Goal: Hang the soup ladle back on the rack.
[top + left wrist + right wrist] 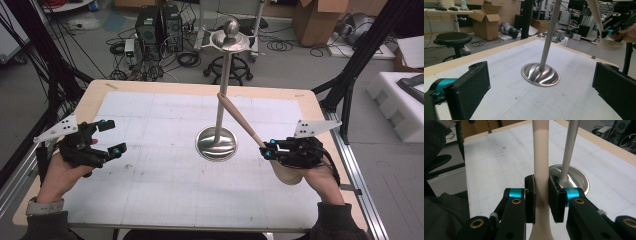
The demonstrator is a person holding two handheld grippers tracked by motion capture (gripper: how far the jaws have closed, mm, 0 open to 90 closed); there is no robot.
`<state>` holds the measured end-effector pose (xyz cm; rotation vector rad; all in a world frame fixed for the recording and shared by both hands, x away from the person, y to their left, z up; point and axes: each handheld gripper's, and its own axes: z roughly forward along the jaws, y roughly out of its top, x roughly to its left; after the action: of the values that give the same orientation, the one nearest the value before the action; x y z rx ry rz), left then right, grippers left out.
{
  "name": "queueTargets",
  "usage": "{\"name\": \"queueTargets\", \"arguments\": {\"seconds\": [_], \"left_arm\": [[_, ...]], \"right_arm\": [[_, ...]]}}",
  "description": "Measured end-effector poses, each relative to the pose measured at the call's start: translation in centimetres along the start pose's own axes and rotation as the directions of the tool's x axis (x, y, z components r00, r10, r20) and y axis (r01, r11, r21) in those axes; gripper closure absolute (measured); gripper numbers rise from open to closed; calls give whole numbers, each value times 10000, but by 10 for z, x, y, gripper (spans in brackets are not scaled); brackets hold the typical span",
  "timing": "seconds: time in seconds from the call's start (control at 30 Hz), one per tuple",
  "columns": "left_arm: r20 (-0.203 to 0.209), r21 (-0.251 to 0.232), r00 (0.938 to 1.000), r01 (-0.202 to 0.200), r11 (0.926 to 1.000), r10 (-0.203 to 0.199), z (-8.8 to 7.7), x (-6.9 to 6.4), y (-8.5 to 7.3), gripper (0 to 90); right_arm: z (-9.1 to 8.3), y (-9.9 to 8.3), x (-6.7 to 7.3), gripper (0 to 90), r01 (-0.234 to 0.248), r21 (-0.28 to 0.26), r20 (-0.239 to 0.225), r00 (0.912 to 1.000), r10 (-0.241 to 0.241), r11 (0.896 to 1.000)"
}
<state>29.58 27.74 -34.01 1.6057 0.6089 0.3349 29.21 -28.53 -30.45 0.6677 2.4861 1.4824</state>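
Observation:
A tall silver stand (216, 144) rises from a round base at the table's middle, with a dish and a ball on top of its pole. A cream long-handled ladle (240, 117) slants up from my right hand, and its far tip meets the pole (222, 85). My right gripper (265, 150) is shut on the handle just above the ladle's bowl. In the right gripper view the pads squeeze the handle (541, 150), with the stand's base (579, 178) behind. My left gripper (114, 136) is held at the left, open, with nothing between its jaws. The left gripper view looks at the stand (540, 75).
A white gridded mat (165, 190) covers the wooden table (200, 87). Black frame posts (350, 75) stand off the right edge, and white foam blocks (400, 100) lie beyond them. A stool (230, 67), computer cases and cables sit on the floor behind.

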Motion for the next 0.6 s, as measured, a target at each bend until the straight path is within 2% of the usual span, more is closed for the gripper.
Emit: {"name": "queueTargets", "arguments": {"seconds": [0.2, 0.6], "left_arm": [[10, 13, 10000, 5, 10000, -5, 0, -1, 0, 18], [19, 39, 10000, -4, 10000, 4, 0, -1, 0, 18]], "right_arm": [[-9, 4, 0, 780, 132, -163, 119, 9998, -130, 9998], [-34, 12, -7, 780, 105, -578, 469, 9989, -78, 9983]]}}
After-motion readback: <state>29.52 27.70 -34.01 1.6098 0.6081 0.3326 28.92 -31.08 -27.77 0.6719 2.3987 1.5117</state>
